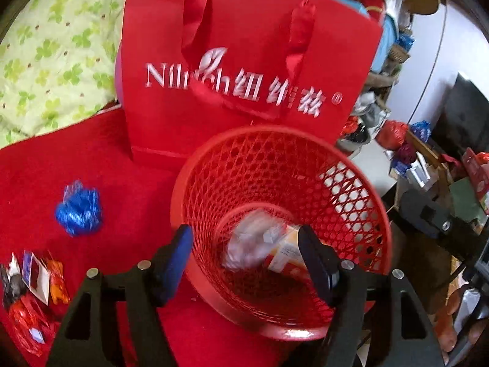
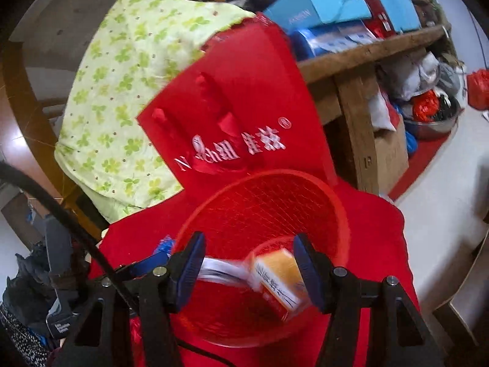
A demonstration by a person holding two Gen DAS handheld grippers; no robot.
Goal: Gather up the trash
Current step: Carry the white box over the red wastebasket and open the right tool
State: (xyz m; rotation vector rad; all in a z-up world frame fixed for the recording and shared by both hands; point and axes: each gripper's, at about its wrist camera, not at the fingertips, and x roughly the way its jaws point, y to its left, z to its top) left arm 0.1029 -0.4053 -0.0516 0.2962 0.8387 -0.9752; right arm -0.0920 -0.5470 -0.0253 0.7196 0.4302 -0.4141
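Both wrist views look steeply down, close, sharing the somewhat blurred red basket [image 1: 281, 223] [image 2: 262, 214].

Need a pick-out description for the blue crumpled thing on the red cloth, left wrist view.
Start from the big red paper gift bag with white lettering standing on the red felt cloth. In front of it sits the red plastic mesh wastebasket; look left of that basket on the open cloth. The crumpled shiny blue plastic wad lies alone there, the only blue item, apart from the flat wrappers nearer the lower left corner.
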